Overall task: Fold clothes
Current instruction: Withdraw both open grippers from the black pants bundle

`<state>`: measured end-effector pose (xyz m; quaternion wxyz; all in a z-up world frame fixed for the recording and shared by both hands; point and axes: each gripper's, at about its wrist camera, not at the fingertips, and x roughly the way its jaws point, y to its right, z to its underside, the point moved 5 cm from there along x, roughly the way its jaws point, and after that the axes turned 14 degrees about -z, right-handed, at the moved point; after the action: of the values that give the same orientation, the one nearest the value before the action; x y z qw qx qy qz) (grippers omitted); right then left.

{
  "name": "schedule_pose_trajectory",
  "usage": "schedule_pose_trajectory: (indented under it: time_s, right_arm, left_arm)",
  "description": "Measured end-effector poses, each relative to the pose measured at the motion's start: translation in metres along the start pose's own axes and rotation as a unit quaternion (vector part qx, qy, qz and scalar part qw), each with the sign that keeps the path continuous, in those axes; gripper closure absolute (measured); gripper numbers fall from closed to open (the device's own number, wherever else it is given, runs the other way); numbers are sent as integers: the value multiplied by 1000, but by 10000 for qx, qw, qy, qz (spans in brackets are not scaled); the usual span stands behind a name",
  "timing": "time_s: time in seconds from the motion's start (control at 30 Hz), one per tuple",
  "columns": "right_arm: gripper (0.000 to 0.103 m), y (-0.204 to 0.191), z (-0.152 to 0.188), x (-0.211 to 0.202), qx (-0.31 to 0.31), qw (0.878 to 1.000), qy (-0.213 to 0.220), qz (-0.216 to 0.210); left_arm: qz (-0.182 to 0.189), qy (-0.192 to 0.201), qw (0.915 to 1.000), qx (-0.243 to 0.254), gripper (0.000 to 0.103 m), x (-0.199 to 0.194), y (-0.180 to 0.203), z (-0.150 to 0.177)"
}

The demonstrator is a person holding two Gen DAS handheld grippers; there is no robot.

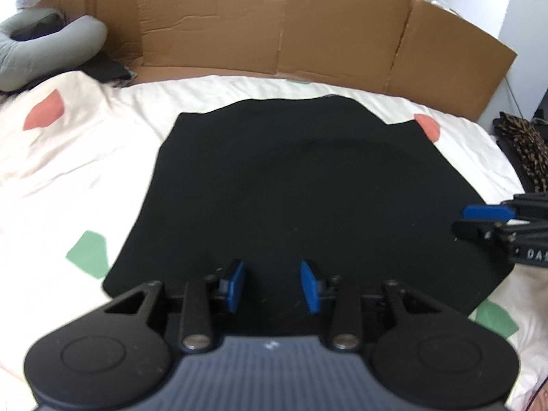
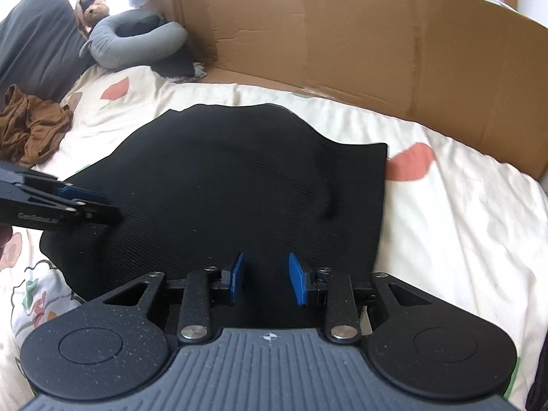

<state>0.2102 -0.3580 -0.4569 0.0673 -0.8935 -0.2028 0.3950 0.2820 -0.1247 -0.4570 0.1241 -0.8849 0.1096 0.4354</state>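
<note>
Both tools (image 1: 274,286) (image 2: 265,279) part-open, empty — black garment's (image 1: 291,188) edges ringed by bare bedspread (image 1: 85,171).

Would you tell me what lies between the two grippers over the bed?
Only bare black garment lies between the left gripper and the right gripper, shown in the right wrist view.

Bed (image 2: 445,226) under a white duvet cover printed with salmon and green patches. Black garment (image 2: 239,185) spread flat mid-bed, partly folded, near edge towards the cameras. Crumpled brown garment (image 2: 30,126) at the left side. Grey U-shaped pillow (image 2: 137,44) and dark grey pillow (image 2: 37,41) at the far left corner. Opened-out cardboard (image 2: 359,51) stands along the far edge. Leopard-print fabric (image 1: 524,147) at the right side.
</note>
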Motion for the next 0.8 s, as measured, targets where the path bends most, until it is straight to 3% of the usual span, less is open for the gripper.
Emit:
schedule_pose_trajectory:
  time_s: [0.37, 0.8]
  right_arm:
    - [67, 15, 2, -29, 222, 9990, 224, 309]
    - [67, -23, 3, -28, -83, 9997, 205, -54]
  left_arm:
    - [-202, 93, 9993, -308, 63, -20, -22, 1]
    - [368, 202, 9991, -3, 63, -40, 27, 14]
